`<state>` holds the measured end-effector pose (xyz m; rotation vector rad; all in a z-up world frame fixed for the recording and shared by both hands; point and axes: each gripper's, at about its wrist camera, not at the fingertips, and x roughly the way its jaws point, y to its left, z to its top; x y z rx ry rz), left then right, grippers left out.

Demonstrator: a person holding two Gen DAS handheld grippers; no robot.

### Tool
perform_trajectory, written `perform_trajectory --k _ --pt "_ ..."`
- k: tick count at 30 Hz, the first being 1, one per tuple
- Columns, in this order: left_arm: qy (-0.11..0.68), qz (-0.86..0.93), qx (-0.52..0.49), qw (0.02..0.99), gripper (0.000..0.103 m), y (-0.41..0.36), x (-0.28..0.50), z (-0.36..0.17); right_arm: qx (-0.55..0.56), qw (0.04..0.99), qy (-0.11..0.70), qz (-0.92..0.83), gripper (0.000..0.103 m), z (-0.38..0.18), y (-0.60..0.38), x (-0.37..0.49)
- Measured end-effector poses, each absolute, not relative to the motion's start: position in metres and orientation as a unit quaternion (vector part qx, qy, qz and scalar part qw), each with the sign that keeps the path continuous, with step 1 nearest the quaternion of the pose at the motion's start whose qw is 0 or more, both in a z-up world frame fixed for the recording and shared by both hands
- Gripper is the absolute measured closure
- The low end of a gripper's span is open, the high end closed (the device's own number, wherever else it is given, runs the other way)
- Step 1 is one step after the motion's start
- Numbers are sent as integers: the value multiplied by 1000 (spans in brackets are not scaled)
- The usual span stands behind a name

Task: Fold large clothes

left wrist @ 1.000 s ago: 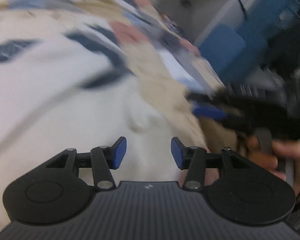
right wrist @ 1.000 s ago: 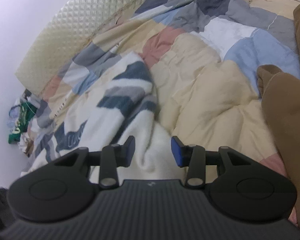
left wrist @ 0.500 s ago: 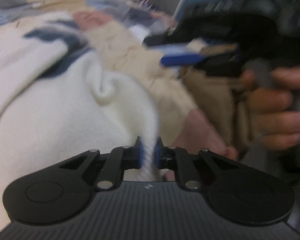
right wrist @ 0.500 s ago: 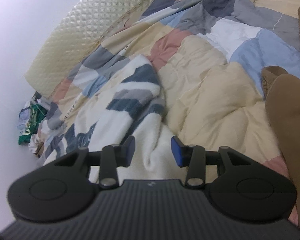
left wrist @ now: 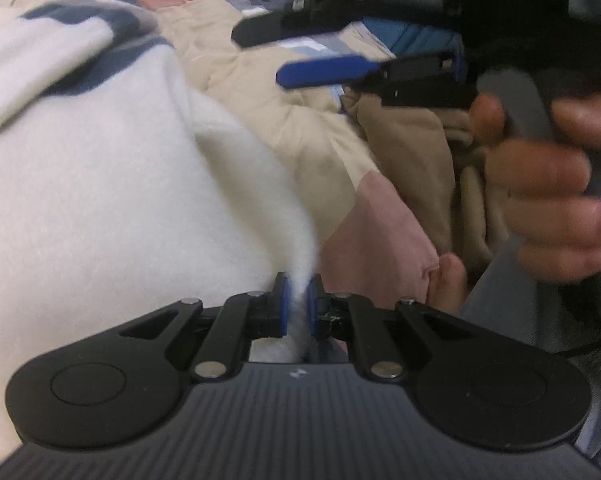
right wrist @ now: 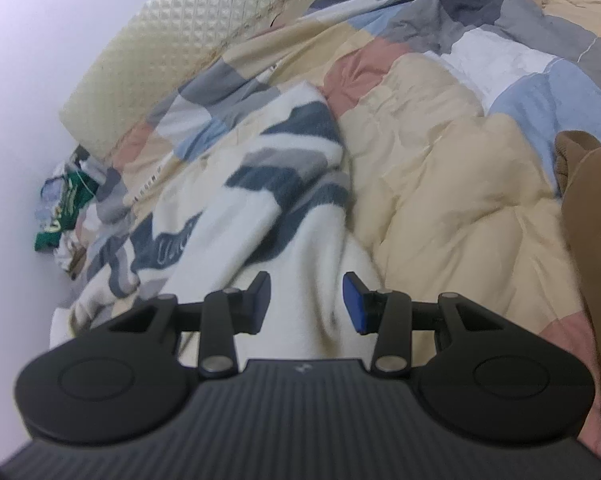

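Observation:
A fluffy white sweater (left wrist: 112, 200) with navy and grey stripes lies crumpled on a patchwork quilt (left wrist: 300, 128). My left gripper (left wrist: 297, 307) is shut on a fold at the sweater's near edge, white fabric pinched between its blue pads. In the right wrist view the same sweater (right wrist: 260, 208) stretches away from the camera. My right gripper (right wrist: 306, 303) is open, its jaws apart over the white fabric without pressing it. The left wrist view also shows the right gripper (left wrist: 300, 54) hovering above the quilt, held by a hand (left wrist: 552, 184).
A brown garment (right wrist: 592, 216) lies at the quilt's right side. A quilted cream headboard (right wrist: 204, 32) runs along the white wall. A pile of green and white items (right wrist: 64, 208) sits in the far left corner.
My left gripper came down onto the sweater's edge and went from open to shut on a fold of it. The right gripper stayed open and barely moved.

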<state>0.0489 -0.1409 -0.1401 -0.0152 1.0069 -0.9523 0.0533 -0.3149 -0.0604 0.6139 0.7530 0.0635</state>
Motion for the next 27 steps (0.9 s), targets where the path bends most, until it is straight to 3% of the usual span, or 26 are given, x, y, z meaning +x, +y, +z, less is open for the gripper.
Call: perform_trajectory --k 3,5,7,8,20,27 --pt "466 -430 -29 773 88 -131 54 -132 284 885 366 37 59 -61 -309 54" --pt "465 -424 -34 777 77 -124 55 -123 275 890 361 43 59 -59 -305 53" --pt "447 -413 -35 792 58 -116 57 -110 267 896 352 46 59 -56 -301 51" --pt "439 -408 -35 800 55 -112 57 -104 262 899 348 47 59 -54 -300 50" --pt "358 -262 -6 896 53 -35 65 -46 181 935 299 64 59 -37 -268 44" --pt "339 -179 -20 924 53 -4 74 -38 127 948 279 80 59 -34 -241 40"
